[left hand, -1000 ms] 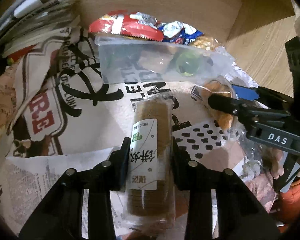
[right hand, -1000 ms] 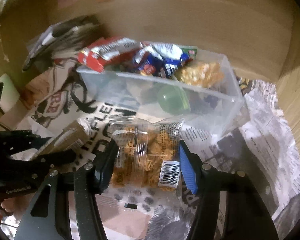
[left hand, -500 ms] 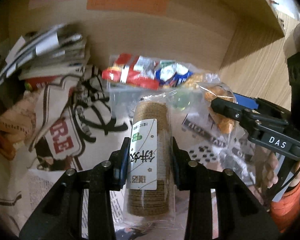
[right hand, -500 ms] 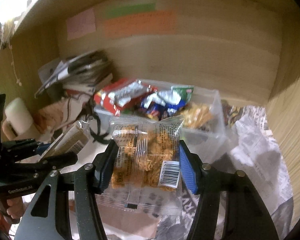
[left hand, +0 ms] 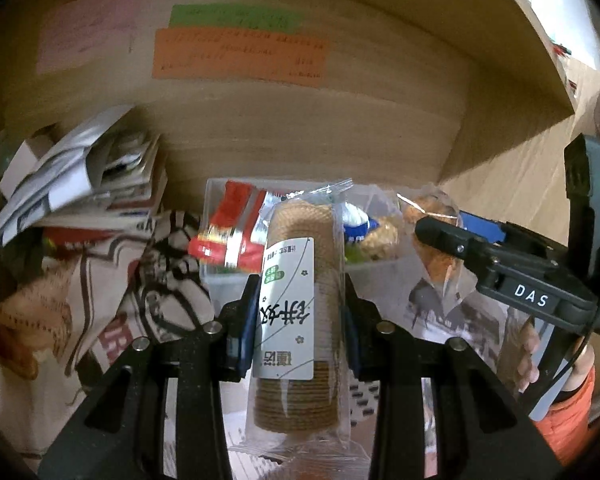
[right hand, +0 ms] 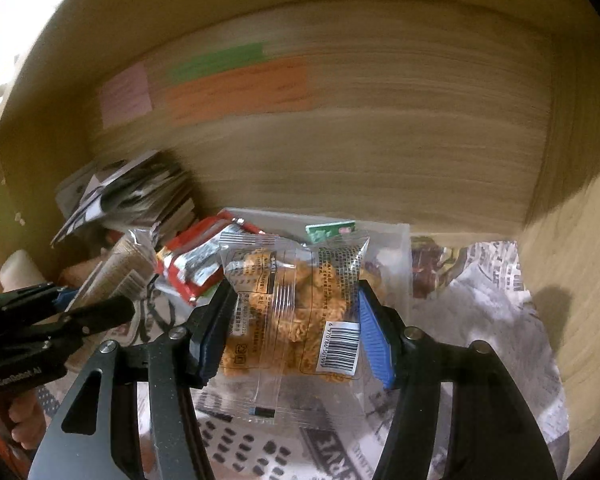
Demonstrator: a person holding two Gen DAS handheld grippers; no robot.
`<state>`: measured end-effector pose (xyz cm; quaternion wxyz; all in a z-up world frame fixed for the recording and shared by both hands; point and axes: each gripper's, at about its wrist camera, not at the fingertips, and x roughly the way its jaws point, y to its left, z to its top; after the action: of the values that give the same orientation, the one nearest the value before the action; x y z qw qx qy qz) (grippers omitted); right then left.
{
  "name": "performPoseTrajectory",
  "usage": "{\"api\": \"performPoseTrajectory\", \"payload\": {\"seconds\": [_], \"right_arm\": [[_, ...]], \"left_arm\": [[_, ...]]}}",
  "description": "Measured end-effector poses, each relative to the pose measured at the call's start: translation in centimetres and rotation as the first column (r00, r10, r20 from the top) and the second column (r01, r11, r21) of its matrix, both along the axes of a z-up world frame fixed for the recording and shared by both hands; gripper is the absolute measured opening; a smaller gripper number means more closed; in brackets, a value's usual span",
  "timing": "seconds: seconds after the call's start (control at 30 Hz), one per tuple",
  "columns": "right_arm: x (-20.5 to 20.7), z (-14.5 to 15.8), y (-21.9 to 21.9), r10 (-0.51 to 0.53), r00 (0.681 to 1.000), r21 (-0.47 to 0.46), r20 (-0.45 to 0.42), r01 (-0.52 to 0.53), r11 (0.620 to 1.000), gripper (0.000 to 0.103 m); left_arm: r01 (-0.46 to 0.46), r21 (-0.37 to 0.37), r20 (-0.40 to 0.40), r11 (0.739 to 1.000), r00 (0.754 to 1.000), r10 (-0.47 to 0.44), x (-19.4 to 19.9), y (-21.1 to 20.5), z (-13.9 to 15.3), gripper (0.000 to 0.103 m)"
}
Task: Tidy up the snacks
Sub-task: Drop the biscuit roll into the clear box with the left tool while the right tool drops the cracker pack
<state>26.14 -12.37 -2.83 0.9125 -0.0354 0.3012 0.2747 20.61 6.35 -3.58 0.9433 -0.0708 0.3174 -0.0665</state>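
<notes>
My left gripper (left hand: 300, 320) is shut on a clear-wrapped stack of round brown biscuits (left hand: 300, 320) with a white label, held up in front of a clear plastic bin (left hand: 220, 284). My right gripper (right hand: 296, 328) is shut on a clear packet of orange crunchy snack (right hand: 288, 308) with a barcode, held above and in front of the same bin (right hand: 400, 248). The bin holds a red-and-silver packet (left hand: 228, 232), a blue-and-white one (left hand: 356, 228) and other snacks. Each gripper shows in the other's view, the right one (left hand: 440, 232) and the left one (right hand: 92, 312).
Newspaper (right hand: 488, 320) covers the shelf floor. A stack of papers and magazines (left hand: 92, 176) leans at the back left. Wooden walls enclose the back (left hand: 300, 128) and right (right hand: 572, 240). Pink, green and orange notes (left hand: 240, 56) are stuck on the back wall.
Both grippers have risen with their snacks and tilted up; the bin now sits lower and farther in both views and the back wall with its notes has come into sight.
</notes>
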Motion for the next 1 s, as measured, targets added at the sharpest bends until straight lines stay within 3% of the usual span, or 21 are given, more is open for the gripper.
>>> {"api": "performPoseTrajectory", "payload": {"seconds": [0.6,0.9,0.97,1.0], "right_arm": [[7.3,0.3,1.4,-0.036,0.999,-0.047,-0.02,0.035,0.998,0.055],[10.2,-2.2,2.4,-0.046,0.994,-0.094,-0.094,0.037,0.995,0.057],[10.2,-2.5,2.4,-0.055,0.994,-0.106,-0.091,0.045,0.993,0.063],[10.2,-2.5,2.4,-0.058,0.994,-0.111,-0.092,0.048,0.993,0.066]], "left_arm": [[0.003,0.021,-0.054,1.0,0.999,-0.002,10.0,-0.7,-0.5,0.036],[-0.005,0.02,-0.087,1.0,0.996,0.007,13.0,-1.4,-2.1,0.036],[-0.015,0.023,-0.08,1.0,0.997,0.017,13.0,-1.7,-2.2,0.041],[-0.014,0.021,-0.078,1.0,0.997,0.016,12.9,-1.7,-2.2,0.048]]}}
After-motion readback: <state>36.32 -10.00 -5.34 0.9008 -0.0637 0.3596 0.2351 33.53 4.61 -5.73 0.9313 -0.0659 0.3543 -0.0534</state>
